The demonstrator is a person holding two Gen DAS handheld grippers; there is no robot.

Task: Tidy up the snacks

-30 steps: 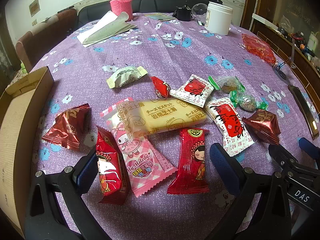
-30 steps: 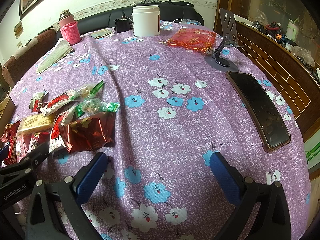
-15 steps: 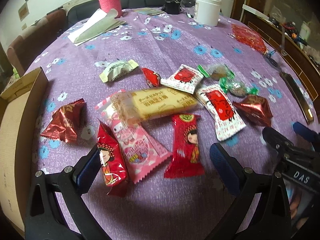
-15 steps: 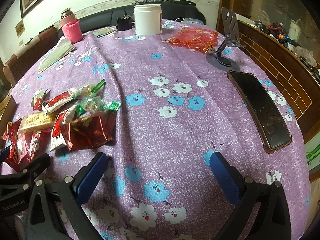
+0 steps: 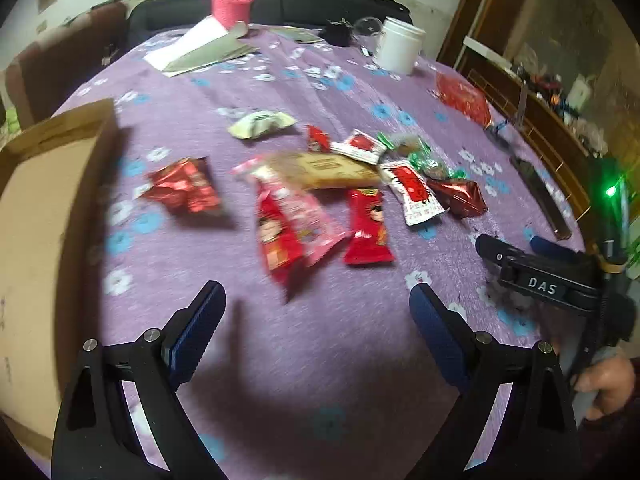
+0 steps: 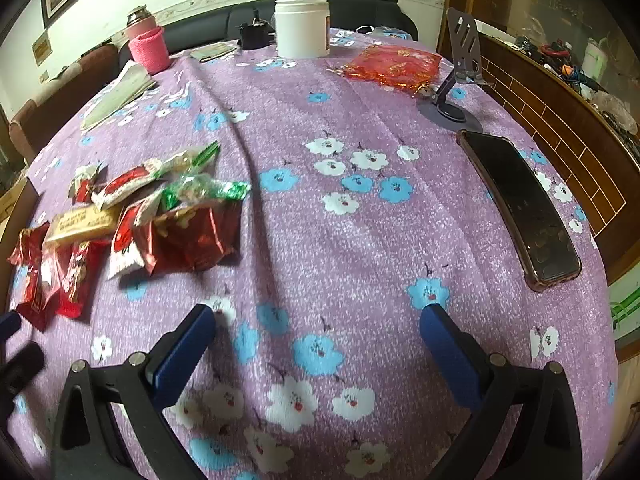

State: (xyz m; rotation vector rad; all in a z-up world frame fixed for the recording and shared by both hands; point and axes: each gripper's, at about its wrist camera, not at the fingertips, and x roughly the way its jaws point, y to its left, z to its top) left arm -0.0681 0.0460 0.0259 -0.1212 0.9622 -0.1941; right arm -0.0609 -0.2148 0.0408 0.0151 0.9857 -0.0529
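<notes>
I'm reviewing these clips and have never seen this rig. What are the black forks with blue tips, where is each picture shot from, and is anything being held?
No robot here: a person holds a two-finger tool in each hand, each with a camera looking along its fingers. One picture is from the left gripper, whose fingers are closing with nothing between them. The other is from the right gripper, open over bare purple tablecloth. Nothing is held. The left view is blurred. On the cloth lies a heap of wrapped snacks, with a cardboard box to its left. The right view shows a phone, a phone stand and a white jar.
</notes>
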